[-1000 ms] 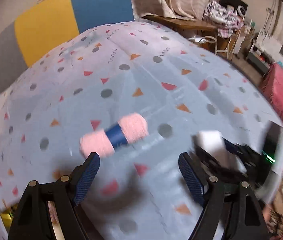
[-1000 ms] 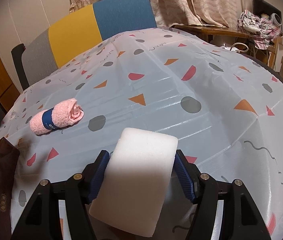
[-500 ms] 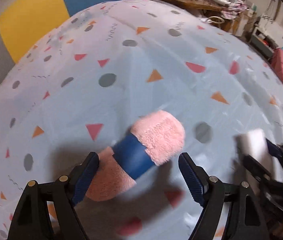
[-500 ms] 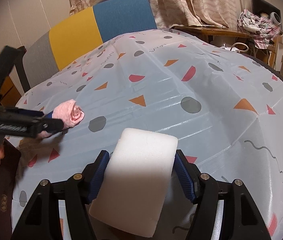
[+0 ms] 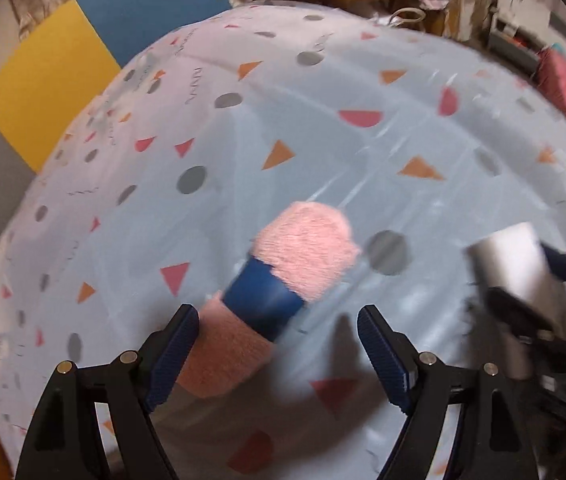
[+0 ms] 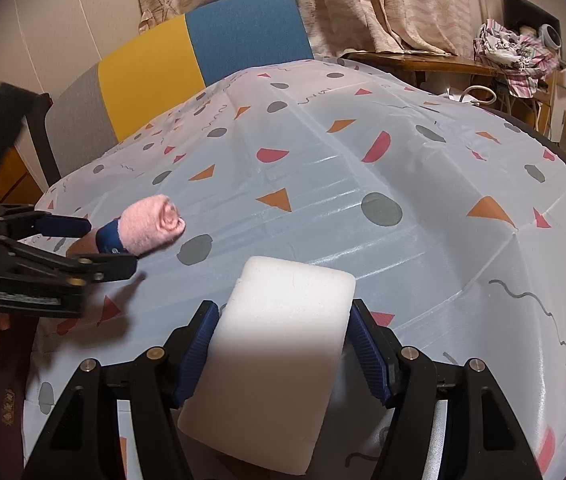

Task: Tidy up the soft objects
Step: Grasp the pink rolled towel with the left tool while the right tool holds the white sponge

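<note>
My left wrist camera looks steeply down, close over rolled pink towel, sponge at 3 o'clock. My right wrist camera angles down across tablecloth, sponge close, chair at 11 o'clock. Both share towel, sponge, tablecloth.

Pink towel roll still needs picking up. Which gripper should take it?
Left. The left gripper is open with the towel roll already between its fingers, though off-centre. The right gripper is shut on the white sponge.
</note>
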The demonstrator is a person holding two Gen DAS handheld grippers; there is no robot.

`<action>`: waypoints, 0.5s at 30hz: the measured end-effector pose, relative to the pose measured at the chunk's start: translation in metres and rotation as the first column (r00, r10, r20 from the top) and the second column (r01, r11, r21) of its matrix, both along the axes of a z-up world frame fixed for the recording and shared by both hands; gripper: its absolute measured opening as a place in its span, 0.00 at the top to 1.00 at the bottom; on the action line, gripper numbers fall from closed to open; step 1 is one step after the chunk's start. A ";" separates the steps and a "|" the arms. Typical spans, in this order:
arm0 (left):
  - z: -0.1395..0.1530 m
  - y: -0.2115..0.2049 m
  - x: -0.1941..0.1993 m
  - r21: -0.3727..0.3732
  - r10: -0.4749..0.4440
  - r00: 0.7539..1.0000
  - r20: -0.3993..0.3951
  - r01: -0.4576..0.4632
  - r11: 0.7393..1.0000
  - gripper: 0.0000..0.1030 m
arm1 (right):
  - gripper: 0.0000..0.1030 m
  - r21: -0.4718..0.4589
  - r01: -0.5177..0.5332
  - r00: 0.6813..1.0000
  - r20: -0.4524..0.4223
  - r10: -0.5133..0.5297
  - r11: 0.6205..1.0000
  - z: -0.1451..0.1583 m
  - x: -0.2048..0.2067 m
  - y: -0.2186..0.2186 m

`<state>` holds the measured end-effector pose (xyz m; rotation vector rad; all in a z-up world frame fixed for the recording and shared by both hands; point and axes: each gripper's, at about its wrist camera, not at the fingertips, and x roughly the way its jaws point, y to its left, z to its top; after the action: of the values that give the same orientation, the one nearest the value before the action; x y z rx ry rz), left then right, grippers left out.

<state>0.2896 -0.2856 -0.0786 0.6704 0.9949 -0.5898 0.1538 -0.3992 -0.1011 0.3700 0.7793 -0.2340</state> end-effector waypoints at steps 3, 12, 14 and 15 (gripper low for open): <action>-0.008 -0.001 0.007 0.027 0.016 1.000 0.009 -0.017 0.999 0.19 | 0.35 0.000 0.000 1.000 0.001 0.000 1.000 0.000 0.000 0.000; -0.014 -0.004 0.015 0.027 0.106 0.994 -0.008 -0.105 0.994 0.38 | 0.35 -0.001 0.001 1.000 0.002 -0.001 1.000 0.000 0.000 0.000; -0.014 -0.008 0.007 0.070 0.078 0.997 0.007 -0.079 0.994 0.50 | 0.35 -0.002 0.001 1.000 0.001 -0.001 1.000 0.000 0.000 0.000; -0.013 -0.009 0.001 0.088 0.072 0.997 0.007 -0.072 0.993 0.53 | 0.35 -0.001 0.001 1.000 0.002 -0.001 1.000 0.000 0.000 0.000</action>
<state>0.2910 -0.2945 -0.0915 0.7108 1.0420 -0.4830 0.1536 -0.3993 -0.1013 0.3694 0.7773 -0.2351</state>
